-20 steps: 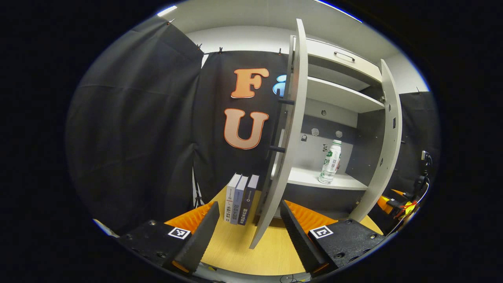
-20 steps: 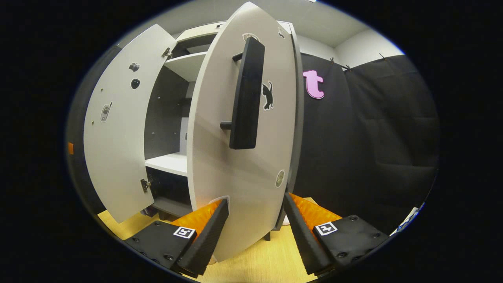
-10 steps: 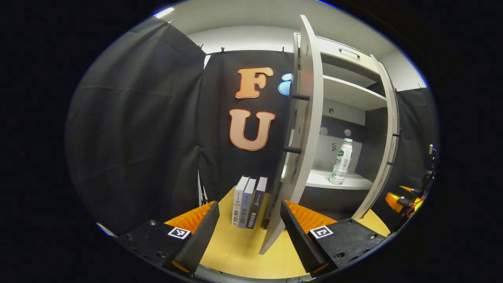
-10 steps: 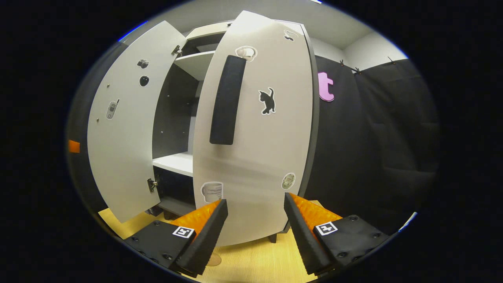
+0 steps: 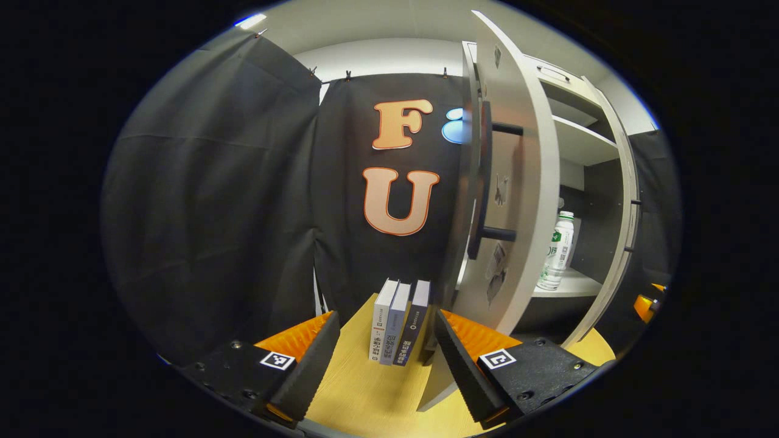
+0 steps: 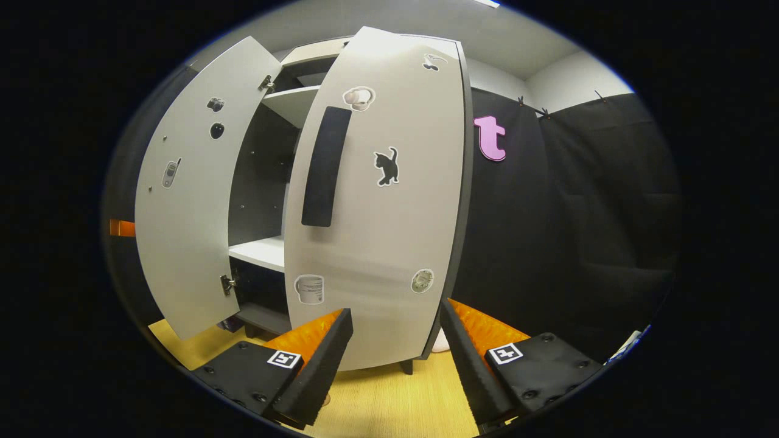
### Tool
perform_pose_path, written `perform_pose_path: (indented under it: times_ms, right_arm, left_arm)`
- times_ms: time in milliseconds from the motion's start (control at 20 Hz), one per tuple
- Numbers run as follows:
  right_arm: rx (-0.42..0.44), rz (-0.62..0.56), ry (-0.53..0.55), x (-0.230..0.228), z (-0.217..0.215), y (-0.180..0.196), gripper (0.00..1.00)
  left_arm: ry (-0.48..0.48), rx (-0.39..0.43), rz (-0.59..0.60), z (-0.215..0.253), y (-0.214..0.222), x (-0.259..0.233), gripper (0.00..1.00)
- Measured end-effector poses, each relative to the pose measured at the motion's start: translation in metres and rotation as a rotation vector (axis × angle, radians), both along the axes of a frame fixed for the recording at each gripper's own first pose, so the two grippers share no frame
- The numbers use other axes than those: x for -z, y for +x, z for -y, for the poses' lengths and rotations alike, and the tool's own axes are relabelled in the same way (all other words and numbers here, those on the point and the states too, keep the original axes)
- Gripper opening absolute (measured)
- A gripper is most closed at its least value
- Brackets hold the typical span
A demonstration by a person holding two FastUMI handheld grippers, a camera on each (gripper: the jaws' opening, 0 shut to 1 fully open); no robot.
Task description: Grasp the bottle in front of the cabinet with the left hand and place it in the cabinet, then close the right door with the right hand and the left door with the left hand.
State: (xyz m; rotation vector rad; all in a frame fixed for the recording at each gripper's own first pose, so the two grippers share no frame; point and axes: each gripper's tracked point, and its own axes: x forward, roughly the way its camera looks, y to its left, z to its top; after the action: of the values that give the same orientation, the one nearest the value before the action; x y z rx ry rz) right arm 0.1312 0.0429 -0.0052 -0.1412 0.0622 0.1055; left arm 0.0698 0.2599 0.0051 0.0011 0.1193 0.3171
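Left gripper view. The left gripper (image 5: 384, 359) has its two fingers spread wide apart and holds nothing; between them lies the bare wooden tabletop (image 5: 365, 395). Just beyond the fingers, three books (image 5: 398, 328) stand upright side by side on the tabletop, close beside the cabinet's left flank. To their right, the left door (image 5: 517, 201) stands partly open, its outer face turned toward the camera, with a dark bar handle (image 5: 487, 182) mounted on two posts. Right of that door's edge, the bottle (image 5: 558, 250) stands upright on the cabinet's white lower shelf (image 5: 563, 287), inside the cabinet (image 5: 578, 146). Farther right, the right door (image 5: 621, 231) appears as a narrow, nearly edge-on panel. At the far right edge an orange part (image 5: 644, 304) shows; what it belongs to cannot be told.

Right gripper view. The left door (image 6: 188, 201) stands swung wide open at the left, its inner face and hinges visible. Between the doors, the dark cabinet interior and a strip of the white shelf (image 6: 261, 252) are exposed. The right door (image 6: 383, 207) is nearly closed, bearing a dark handle (image 6: 325, 167) and several stickers. The right gripper (image 6: 395, 353) has its fingers spread wide, holding nothing, just in front of the door's lower edge; contact with the door cannot be determined.
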Motion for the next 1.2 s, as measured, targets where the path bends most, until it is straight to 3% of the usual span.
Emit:
perform_pose_path:
  times_ms: [900, 1200]
  right_arm:
    - [0.059, -0.001, 0.038, -0.01, 0.033, -0.023, 0.96]
    - [0.063, 0.005, 0.046, -0.012, 0.041, -0.027, 0.96]
  left_arm:
    - [0.017, 0.026, -0.012, 0.01, 0.017, 0.009, 0.95]
    - [-0.024, 0.021, -0.005, 0.025, 0.014, 0.013, 0.94]
